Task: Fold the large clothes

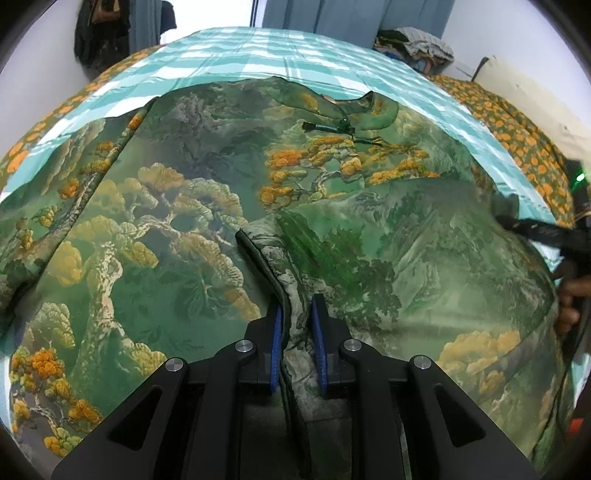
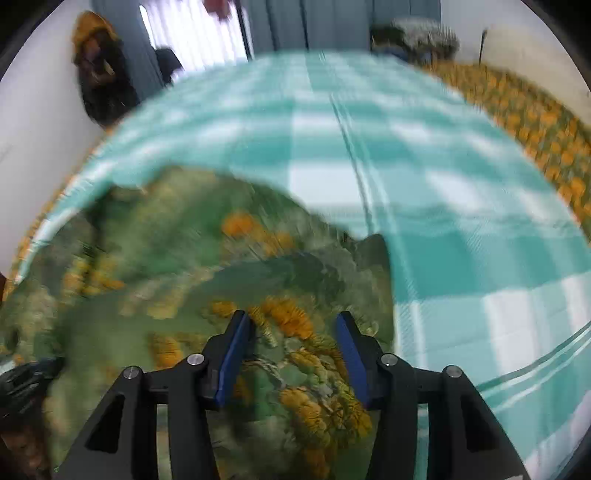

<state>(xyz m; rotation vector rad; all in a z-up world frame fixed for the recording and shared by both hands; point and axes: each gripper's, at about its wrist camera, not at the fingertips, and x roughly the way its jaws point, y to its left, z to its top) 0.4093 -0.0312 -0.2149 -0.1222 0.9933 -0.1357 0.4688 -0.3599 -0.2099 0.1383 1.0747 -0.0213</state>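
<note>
A large green garment (image 1: 207, 206) printed with pine trees and orange foliage lies spread on a teal-and-white checked bed cover (image 1: 266, 51). Its collar with a knot fastening (image 1: 343, 123) lies at the far side. My left gripper (image 1: 297, 314) is shut on a dark-edged fold of the garment that runs up between its blue pads. The right gripper shows at the right edge of the left wrist view (image 1: 535, 229). In the blurred right wrist view my right gripper (image 2: 291, 325) is open above the garment (image 2: 184, 266), near its right edge, with nothing between its pads.
An orange-flowered green blanket (image 1: 524, 136) borders the bed cover (image 2: 443, 184) on the right. A pile of clothes (image 1: 417, 44) sits at the far end. Curtains and a dark hanging item (image 1: 99, 33) stand against the back wall.
</note>
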